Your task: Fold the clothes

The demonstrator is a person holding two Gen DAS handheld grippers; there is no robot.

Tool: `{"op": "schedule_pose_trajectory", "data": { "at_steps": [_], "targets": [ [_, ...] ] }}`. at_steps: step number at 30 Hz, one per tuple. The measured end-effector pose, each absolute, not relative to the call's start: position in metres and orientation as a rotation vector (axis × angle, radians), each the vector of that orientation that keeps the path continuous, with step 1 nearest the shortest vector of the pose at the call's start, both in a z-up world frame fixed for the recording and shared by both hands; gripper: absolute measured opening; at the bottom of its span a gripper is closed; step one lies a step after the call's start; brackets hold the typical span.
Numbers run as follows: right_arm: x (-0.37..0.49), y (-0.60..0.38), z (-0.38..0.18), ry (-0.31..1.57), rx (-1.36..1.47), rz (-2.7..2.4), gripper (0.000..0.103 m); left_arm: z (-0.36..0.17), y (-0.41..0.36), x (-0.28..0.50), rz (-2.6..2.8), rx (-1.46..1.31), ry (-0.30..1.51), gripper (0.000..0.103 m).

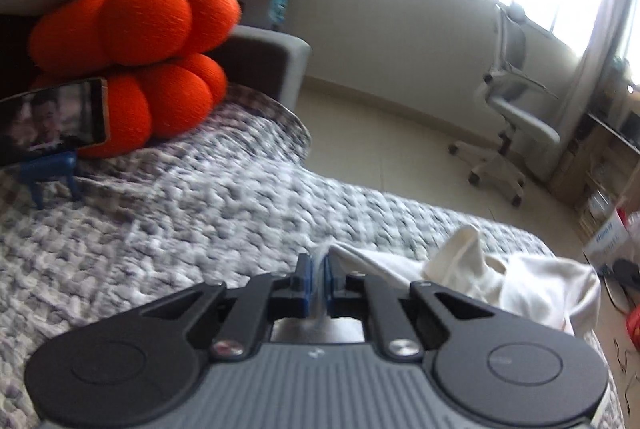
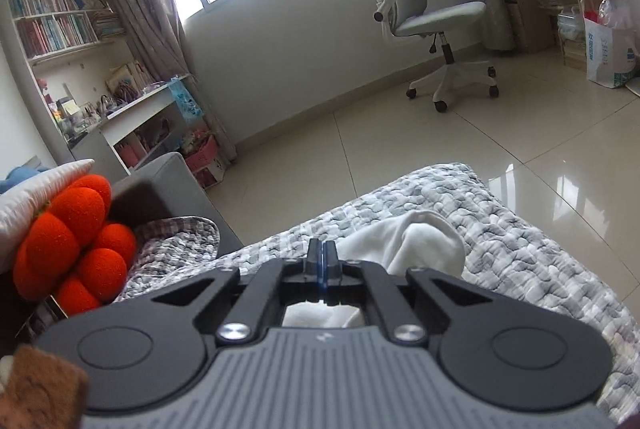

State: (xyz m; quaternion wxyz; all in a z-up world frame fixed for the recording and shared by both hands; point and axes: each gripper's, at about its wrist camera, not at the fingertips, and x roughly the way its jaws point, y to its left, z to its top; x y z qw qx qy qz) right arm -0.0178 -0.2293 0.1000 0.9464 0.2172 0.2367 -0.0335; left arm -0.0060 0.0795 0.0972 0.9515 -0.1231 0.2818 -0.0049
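While the left claw has its blue pads nearly together with a thin edge of white cloth pinched between them, the right claw stands with its fingers pressed flat against each other, and whether any fabric is caught in that seam I cannot tell; white cloth shows only through the gap behind the fingers and just to the right of them.

The white garment lies rumpled on the grey quilted bed cover. From the left claw it runs off to the right and slightly ahead, a taut ridge leading from the pads into a crumpled heap with one peak standing up near the bed's far edge. From the right claw the same garment bulges just ahead and to the right, almost touching the finger mounts. So its long axis seems to run crosswise between the two claws, not away from them, though the bunching hides which end is collar or hem.

I judge the left claw has the surer hold; any coming pull would turn on drawing that pinched edge leftward, away from the heap.

Further out, orange cushions and a phone on a blue stand sit at the bed's head.
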Motion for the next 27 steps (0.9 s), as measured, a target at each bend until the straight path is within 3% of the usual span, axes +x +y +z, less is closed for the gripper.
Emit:
{"op": "schedule_pose_trajectory", "data": {
  "at_steps": [4,7,8,9,10,11,13,14,16,17,18,19,20,21,24,26,27],
  "targets": [
    [-0.002,-0.214,0.085,0.574,0.384,-0.046,0.011,0.107,0.116,-0.014,0.121,-0.344,0.499,0.006],
    [0.007,-0.205,0.073,0.65,0.329,-0.038,0.015,0.102,0.111,-0.01,0.161,-0.289,0.544,0.006],
    [0.009,-0.203,0.07,0.674,0.325,-0.035,0.026,0.098,0.103,-0.007,0.16,-0.245,0.571,0.006],
    [0.012,-0.201,0.066,0.699,0.323,-0.031,0.05,0.095,0.096,-0.004,0.159,-0.202,0.597,0.007],
    [0.013,-0.2,0.064,0.711,0.316,-0.034,0.06,0.092,0.089,-0.001,0.158,-0.158,0.623,0.007],
    [0.013,-0.199,0.062,0.715,0.305,-0.042,0.069,0.089,0.083,0.002,0.152,-0.125,0.648,0.007],
    [0.014,-0.197,0.06,0.723,0.282,-0.057,0.069,0.082,0.075,0.007,0.119,-0.116,0.695,0.008],
    [0.015,-0.197,0.058,0.727,0.271,-0.065,0.069,0.079,0.072,0.009,0.105,-0.109,0.713,0.009],
    [0.016,-0.195,0.055,0.735,0.248,-0.08,0.063,0.077,0.067,0.01,0.094,-0.09,0.725,0.024],
    [0.016,-0.194,0.054,0.739,0.237,-0.087,0.049,0.075,0.065,0.01,0.089,-0.081,0.731,0.031],
    [0.017,-0.193,0.053,0.742,0.226,-0.095,0.028,0.074,0.063,0.01,0.084,-0.071,0.737,0.047],
    [0.017,-0.192,0.051,0.746,0.214,-0.103,0.019,0.073,0.061,0.011,0.081,-0.06,0.743,0.053],
    [0.018,-0.192,0.05,0.75,0.203,-0.11,0.005,0.071,0.059,0.012,0.086,-0.047,0.751,0.053],
    [0.015,-0.194,0.052,0.734,0.217,-0.113,0.001,0.069,0.058,0.013,0.09,-0.037,0.757,0.053],
    [0.003,-0.207,0.068,0.644,0.288,-0.121,0.001,0.067,0.057,0.016,0.096,-0.024,0.762,0.049],
    [-0.006,-0.209,0.083,0.576,0.296,-0.145,0.001,0.066,0.058,0.016,0.097,-0.029,0.759,0.029],
    [-0.01,-0.211,0.088,0.547,0.305,-0.152,0.001,0.067,0.059,0.016,0.097,-0.035,0.756,0.014]
  ]
}}
